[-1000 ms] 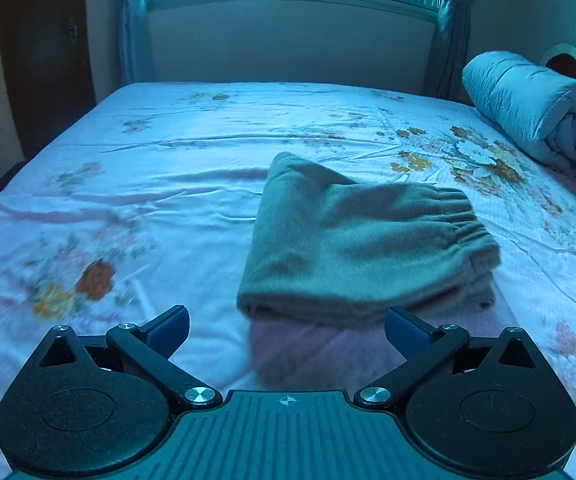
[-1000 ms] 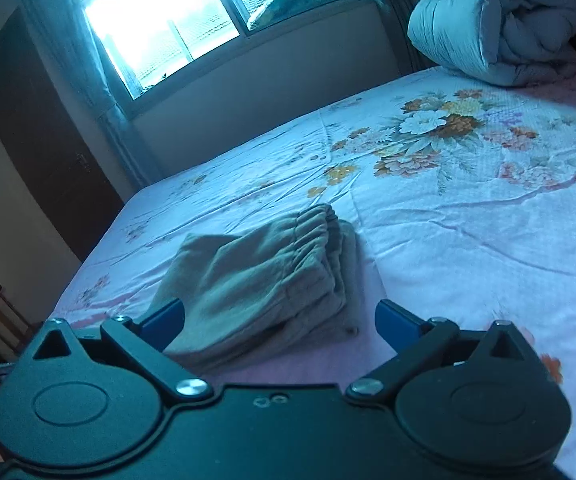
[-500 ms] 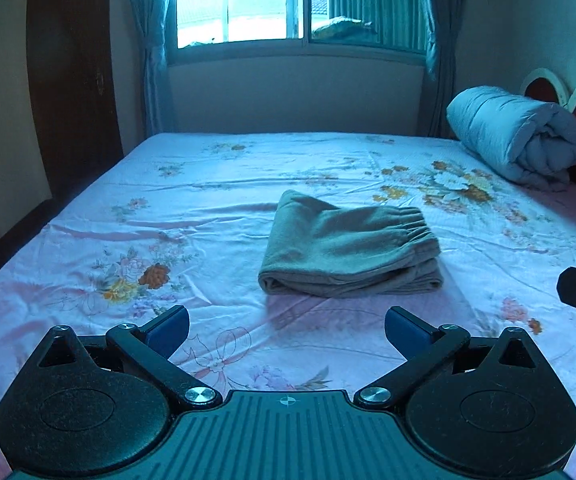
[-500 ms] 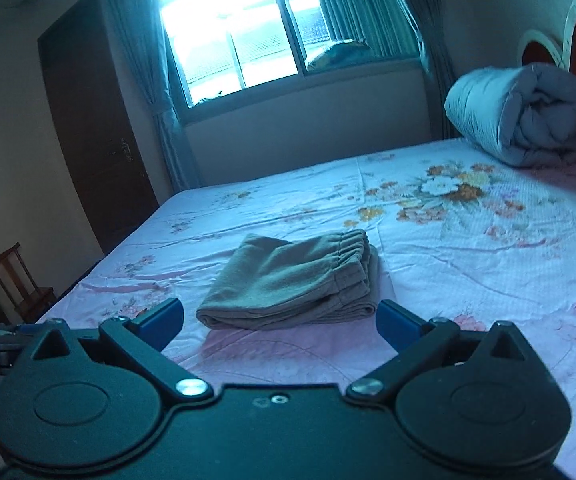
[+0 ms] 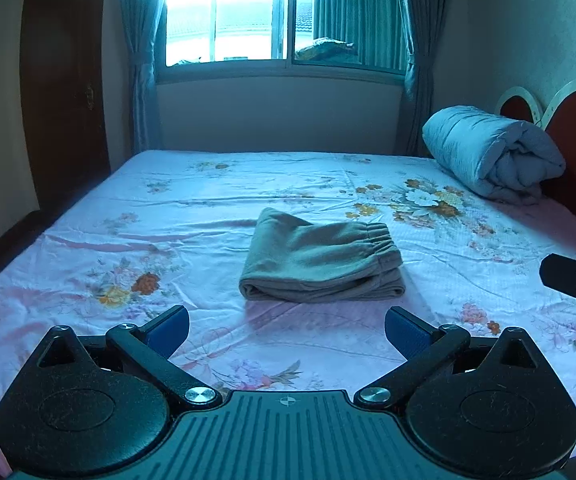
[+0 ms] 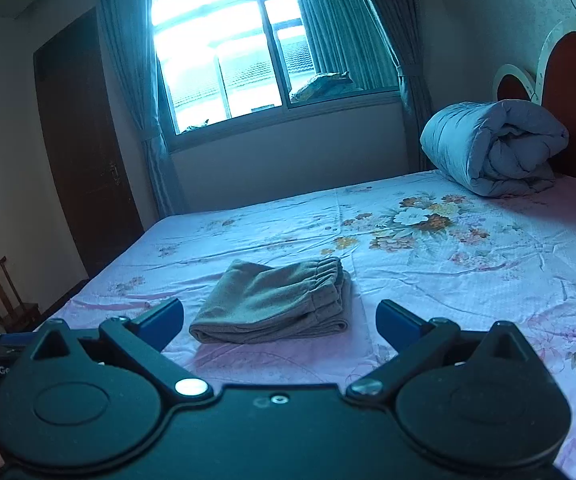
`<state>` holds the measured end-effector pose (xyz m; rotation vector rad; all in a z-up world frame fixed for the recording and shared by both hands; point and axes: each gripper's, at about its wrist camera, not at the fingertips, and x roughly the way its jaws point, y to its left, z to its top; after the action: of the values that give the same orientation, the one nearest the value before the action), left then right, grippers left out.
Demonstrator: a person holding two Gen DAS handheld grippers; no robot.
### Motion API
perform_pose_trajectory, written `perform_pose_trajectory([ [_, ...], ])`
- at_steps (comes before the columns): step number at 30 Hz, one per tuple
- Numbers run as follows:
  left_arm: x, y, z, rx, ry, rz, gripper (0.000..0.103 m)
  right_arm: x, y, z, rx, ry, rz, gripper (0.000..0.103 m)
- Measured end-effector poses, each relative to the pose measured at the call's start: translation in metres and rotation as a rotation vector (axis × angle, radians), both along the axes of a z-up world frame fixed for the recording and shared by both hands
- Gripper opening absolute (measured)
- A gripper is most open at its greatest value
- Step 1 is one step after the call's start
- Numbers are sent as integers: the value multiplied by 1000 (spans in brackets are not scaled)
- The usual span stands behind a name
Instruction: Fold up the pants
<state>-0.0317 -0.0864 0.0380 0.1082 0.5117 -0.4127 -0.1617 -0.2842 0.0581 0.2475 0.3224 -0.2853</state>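
Folded pants (image 5: 322, 258) lie ahead of L gripper (image 5: 287, 330) & R gripper (image 6: 279, 322), prob. untouched; both agape, empty.

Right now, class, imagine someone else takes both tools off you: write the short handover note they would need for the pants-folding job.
Left hand-held gripper: open, holding nothing, above the bed, short of the pants.
Right hand-held gripper: open, holding nothing, also short of the pants.
Pants: lying in a compact folded stack on the floral bedsheet, mid-bed, elastic waistband toward the headboard side. Rolled duvet sits apart, by the headboard.
Done: the folding looks finished; the layers lie flat.
Left: probably nothing but a check of the edges; the lower layer pokes out slightly at the waistband end and could be squared up.
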Motion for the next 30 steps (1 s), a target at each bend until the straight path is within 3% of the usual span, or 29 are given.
perform_pose_trajectory([
  [13,8,7,6,-16,-7,47,103,6,3,-2,-42,10,-55,97],
  [30,18,2,-2,-5,6,48,103,19,-6,-9,11,43,-57,97],
])
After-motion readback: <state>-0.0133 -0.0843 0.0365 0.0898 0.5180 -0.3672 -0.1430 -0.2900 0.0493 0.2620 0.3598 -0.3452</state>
